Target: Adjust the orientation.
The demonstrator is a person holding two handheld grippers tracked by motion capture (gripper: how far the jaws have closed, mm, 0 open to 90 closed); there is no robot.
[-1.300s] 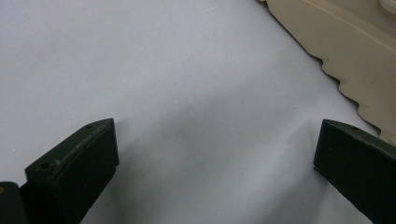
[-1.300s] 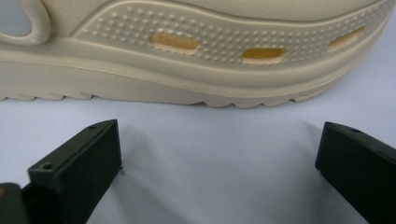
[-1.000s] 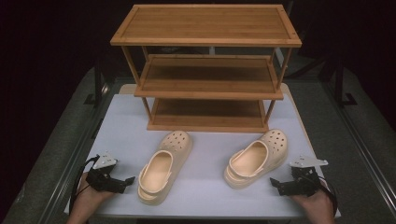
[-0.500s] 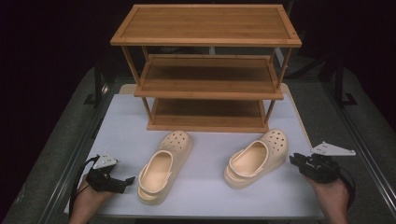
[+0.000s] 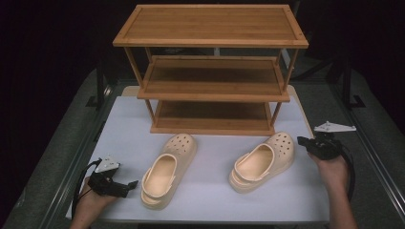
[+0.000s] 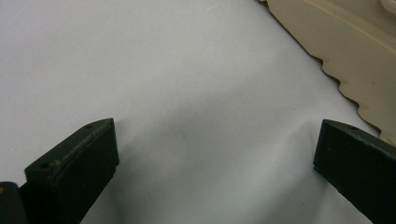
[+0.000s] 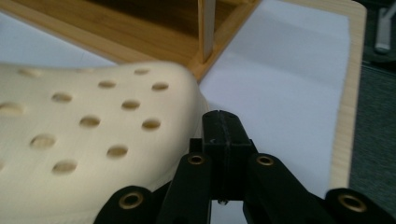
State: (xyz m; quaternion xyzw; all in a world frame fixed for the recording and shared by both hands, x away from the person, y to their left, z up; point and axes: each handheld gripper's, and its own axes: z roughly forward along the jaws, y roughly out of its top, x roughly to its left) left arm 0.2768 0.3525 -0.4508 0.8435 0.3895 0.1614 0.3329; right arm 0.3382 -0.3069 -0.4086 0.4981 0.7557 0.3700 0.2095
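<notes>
— On the white table (image 5: pixel 210 191), what lay in front of the wooden rack (image 5: pixel 210 71)?
— Two cream clogs: the left clog (image 5: pixel 168 171) and the right clog (image 5: pixel 263 161), toes toward the rack.
— And the left gripper (image 5: pixel 130 183)?
— Low at the near left corner, jaws spread wide and empty, just beside the left clog's heel.
— The right gripper (image 7: pixel 223 140)?
— Jaws pressed together on nothing, tip just beside the right clog's toe, near the rack's corner post.
</notes>
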